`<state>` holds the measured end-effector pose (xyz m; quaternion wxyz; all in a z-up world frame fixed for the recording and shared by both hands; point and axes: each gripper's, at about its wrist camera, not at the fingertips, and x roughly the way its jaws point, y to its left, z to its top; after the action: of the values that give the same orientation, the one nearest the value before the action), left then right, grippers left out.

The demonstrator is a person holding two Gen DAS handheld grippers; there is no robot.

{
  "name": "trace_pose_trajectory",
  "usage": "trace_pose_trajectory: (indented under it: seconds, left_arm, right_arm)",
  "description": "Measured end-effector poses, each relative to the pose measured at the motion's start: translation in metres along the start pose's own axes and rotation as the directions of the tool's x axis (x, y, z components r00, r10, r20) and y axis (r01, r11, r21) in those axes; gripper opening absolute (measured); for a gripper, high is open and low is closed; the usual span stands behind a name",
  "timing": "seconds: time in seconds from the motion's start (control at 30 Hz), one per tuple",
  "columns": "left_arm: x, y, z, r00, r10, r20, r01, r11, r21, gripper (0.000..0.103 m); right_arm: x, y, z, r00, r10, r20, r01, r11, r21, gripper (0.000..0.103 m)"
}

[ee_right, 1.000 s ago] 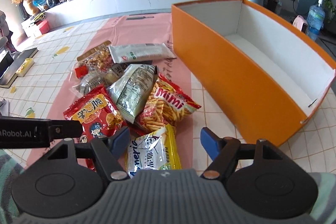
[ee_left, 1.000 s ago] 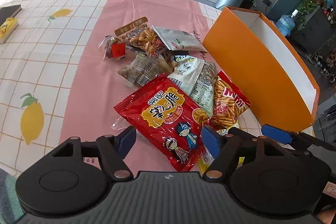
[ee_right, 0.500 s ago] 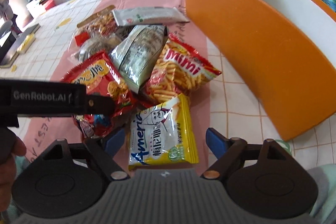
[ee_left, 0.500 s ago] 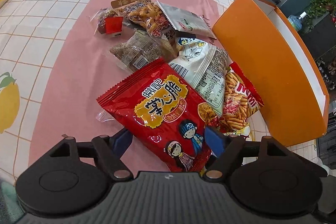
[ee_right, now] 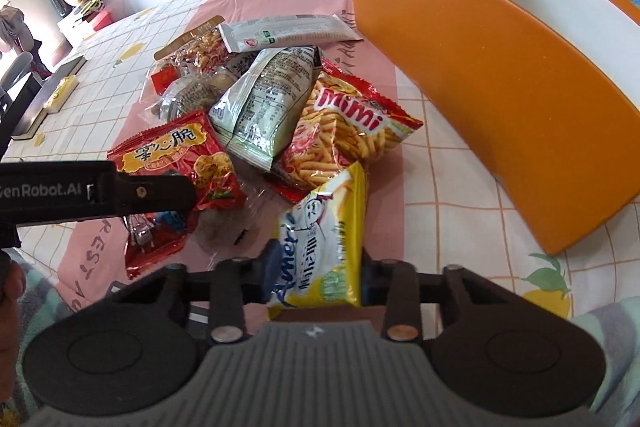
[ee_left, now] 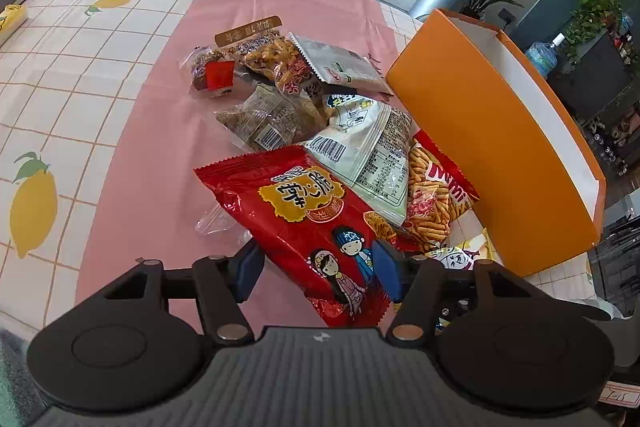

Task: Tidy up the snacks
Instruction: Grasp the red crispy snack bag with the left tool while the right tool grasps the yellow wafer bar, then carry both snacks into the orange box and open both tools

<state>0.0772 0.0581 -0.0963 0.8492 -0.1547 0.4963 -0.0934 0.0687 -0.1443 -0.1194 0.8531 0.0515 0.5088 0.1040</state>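
Pick-up step of the sort. My left gripper is closing on the near end of the red bag; the bag lies between the jaws on the pink runner, though I cannot tell whether the pads press it yet. My right gripper is closing too, and its jaws already pinch the yellow bag by its lower edge. The orange box stands open and empty just right of the pile. Next, I judge, both bags must be lifted clear of the heap and carried over the box wall — the thin foil may slip or drag its neighbours along. Legible writing: "Mimi" on the stick-snack bag, "Amer…" on the yellow bag, Chinese characters on the red bag, and "GenRobot.AI" on the left gripper's arm in the right view.
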Motion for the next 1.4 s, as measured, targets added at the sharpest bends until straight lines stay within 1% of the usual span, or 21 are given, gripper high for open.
trace_pose_trajectory:
  seconds: [0.03, 0.1, 0.17, 0.3, 0.33, 0.5, 0.7, 0.87, 1.17, 1.3, 1.4]
  left_arm:
    - [-0.003, -0.001, 0.000, 1.000, 0.001, 0.001, -0.001, 1.000, 0.002, 0.061]
    - [-0.007, -0.002, 0.000, 1.000, 0.002, 0.003, -0.002, 1.000, 0.004, 0.055]
    - [-0.012, -0.001, -0.002, 1.000, -0.006, 0.013, 0.006, 1.000, -0.003, 0.050]
    - [-0.024, -0.001, -0.004, 0.999, -0.033, 0.035, 0.033, 0.999, -0.004, 0.048]
    - [-0.026, -0.002, -0.005, 0.998, -0.041, 0.038, 0.041, 0.999, -0.005, 0.043]
    - [-0.038, -0.002, -0.008, 0.997, -0.054, 0.055, 0.054, 0.999, -0.004, 0.042]
    - [-0.056, -0.005, -0.013, 0.994, -0.069, 0.089, 0.069, 0.998, 0.000, 0.042]
    - [-0.072, -0.009, -0.015, 0.988, -0.090, 0.122, 0.090, 0.996, -0.002, 0.041]
    - [-0.096, -0.045, -0.008, 0.974, -0.135, 0.183, 0.126, 0.990, 0.063, 0.040]
    - [-0.099, -0.064, -0.002, 0.968, -0.166, 0.187, 0.149, 0.983, 0.104, 0.039]
    - [-0.098, -0.081, 0.003, 0.966, -0.183, 0.182, 0.158, 0.977, 0.140, 0.039]
  right_arm:
    - [-0.002, -0.001, 0.001, 1.000, 0.008, 0.001, -0.008, 1.000, 0.006, 0.012]
    - [-0.006, 0.000, 0.001, 1.000, 0.016, 0.009, -0.016, 1.000, 0.008, 0.007]
    - [-0.011, 0.003, 0.001, 1.000, 0.011, 0.021, -0.011, 1.000, -0.007, 0.007]
    - [-0.025, 0.008, 0.000, 0.999, 0.011, 0.041, -0.009, 1.000, -0.026, 0.007]
    - [-0.029, 0.009, 0.000, 0.999, 0.007, 0.048, -0.005, 1.000, -0.031, 0.007]
    - [-0.046, 0.015, 0.001, 0.997, -0.014, 0.081, 0.017, 0.999, -0.045, 0.006]
    - [-0.063, 0.015, 0.005, 0.994, -0.011, 0.113, 0.014, 1.000, -0.022, 0.007]
    - [-0.078, 0.018, 0.004, 0.989, -0.015, 0.146, 0.021, 0.999, -0.039, 0.007]
    - [-0.124, 0.002, 0.016, 0.967, -0.009, 0.255, 0.020, 0.999, -0.043, 0.007]
    - [-0.143, -0.010, 0.022, 0.952, -0.018, 0.304, 0.036, 0.998, -0.054, 0.007]
    - [-0.155, -0.025, 0.027, 0.943, -0.026, 0.332, 0.041, 0.998, -0.038, 0.007]
